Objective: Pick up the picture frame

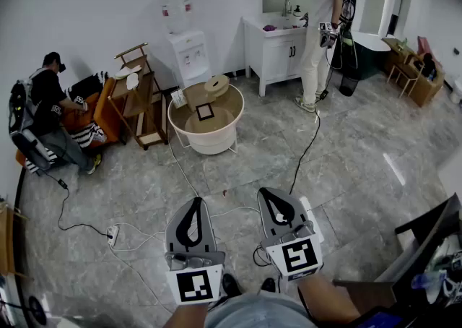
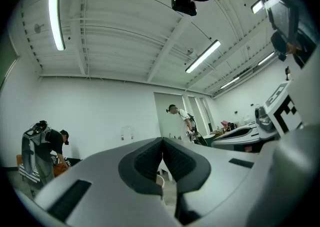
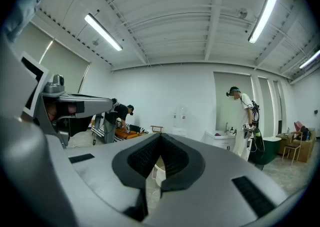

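Note:
A small dark picture frame (image 1: 205,111) lies flat on the round white table (image 1: 216,142) well ahead of me. Both grippers hang close to my body, far short of that table. My left gripper (image 1: 195,202) (image 2: 162,141) points level at the room, its jaws pressed together with nothing between them. Beside it, my right gripper (image 1: 273,193) (image 3: 161,136) is shut and empty too. In the right gripper view only the round white table's edge (image 3: 158,172) peeks below the jaw tips.
A beige round object (image 1: 216,85) sits on the table behind the frame. A wooden rack (image 1: 141,95), a water dispenser (image 1: 186,48) and a white sink cabinet (image 1: 278,48) line the back wall. One person (image 1: 50,113) crouches at left, another (image 1: 323,23) stands by the sink. Cables (image 1: 130,236) trail over the floor.

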The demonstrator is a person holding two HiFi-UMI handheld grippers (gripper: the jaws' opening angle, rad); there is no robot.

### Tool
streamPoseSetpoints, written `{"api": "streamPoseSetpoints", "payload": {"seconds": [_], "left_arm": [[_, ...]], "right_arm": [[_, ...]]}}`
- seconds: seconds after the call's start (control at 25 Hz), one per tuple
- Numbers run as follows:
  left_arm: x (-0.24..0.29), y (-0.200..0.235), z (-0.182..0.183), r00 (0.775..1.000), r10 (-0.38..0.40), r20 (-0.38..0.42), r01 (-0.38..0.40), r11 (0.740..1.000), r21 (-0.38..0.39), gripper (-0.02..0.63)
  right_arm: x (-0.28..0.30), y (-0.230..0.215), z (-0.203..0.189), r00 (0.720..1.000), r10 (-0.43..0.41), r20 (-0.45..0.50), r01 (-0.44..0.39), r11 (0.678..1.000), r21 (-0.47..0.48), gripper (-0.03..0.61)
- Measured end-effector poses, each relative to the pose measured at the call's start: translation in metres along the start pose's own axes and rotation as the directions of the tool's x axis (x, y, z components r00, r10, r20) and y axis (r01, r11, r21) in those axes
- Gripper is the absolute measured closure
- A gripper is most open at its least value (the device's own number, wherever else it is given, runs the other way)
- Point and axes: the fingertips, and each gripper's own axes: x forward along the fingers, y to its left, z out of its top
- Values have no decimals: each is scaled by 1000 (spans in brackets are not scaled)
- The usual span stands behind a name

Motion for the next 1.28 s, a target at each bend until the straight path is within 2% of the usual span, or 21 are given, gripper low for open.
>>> {"api": "streamPoseSetpoints", "payload": {"seconds": [0.6,0.8,1.04,1.28], "left_arm": [[20,-47,-7,999,24,-30,-24,1000,14,598],[28,-49,-31,997,40,-68,-39,999,15,598],[65,-15,-62,993,66,-101,-65,998,18,598],[141,58,-94,993,74,-95,-74,997,8,598]], "right_arm": [[-16,-50,-15,1000,22,10,-22,1000,-20,566],[-8,-70,-48,998,13,-68,-10,999,52,566],[46,-80,-72,995,23,-93,-16,997,76,565],[155,-72,-82,994,37,-101,-31,998,63,565]]}}
